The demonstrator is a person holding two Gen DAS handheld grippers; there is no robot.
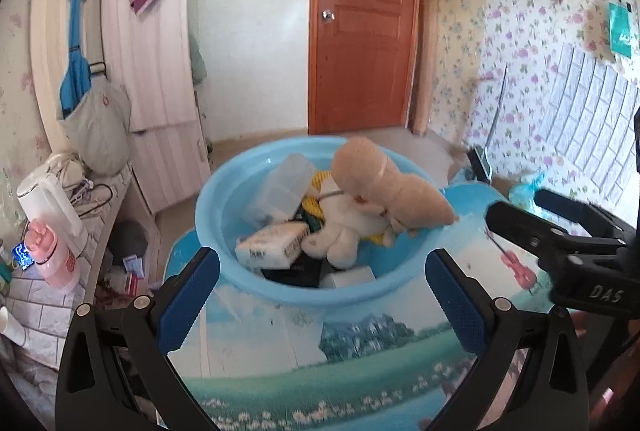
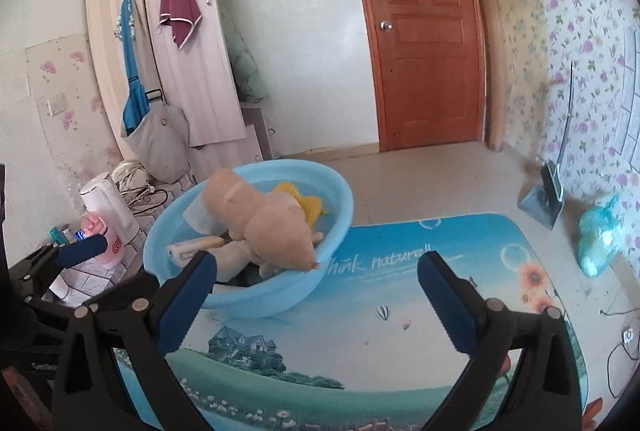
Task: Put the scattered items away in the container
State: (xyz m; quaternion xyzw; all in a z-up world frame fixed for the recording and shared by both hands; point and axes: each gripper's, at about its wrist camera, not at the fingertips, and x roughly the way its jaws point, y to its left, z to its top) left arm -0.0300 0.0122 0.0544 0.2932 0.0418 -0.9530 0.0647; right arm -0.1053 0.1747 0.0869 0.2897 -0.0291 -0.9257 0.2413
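Note:
A light blue basin (image 1: 304, 289) stands on a table with a printed landscape top (image 1: 360, 371). In it lie a tan plush toy (image 1: 384, 187) leaning over the right rim, a white plush (image 1: 340, 231), a tissue pack (image 1: 272, 245), a clear plastic box (image 1: 280, 187) and something yellow (image 1: 316, 207). My left gripper (image 1: 324, 295) is open and empty just in front of the basin. The right gripper (image 1: 520, 205) is beside the basin's right side. In the right wrist view the right gripper (image 2: 318, 291) is open and empty, the basin (image 2: 336, 243) and tan plush (image 2: 272, 227) ahead to its left.
A white kettle (image 1: 48, 207) and a pink cup (image 1: 52, 259) stand on a low counter left of the table. On the floor to the right are a dustpan (image 2: 540, 203) and a tied blue-green bag (image 2: 600, 239). A brown door (image 2: 424, 31) is behind.

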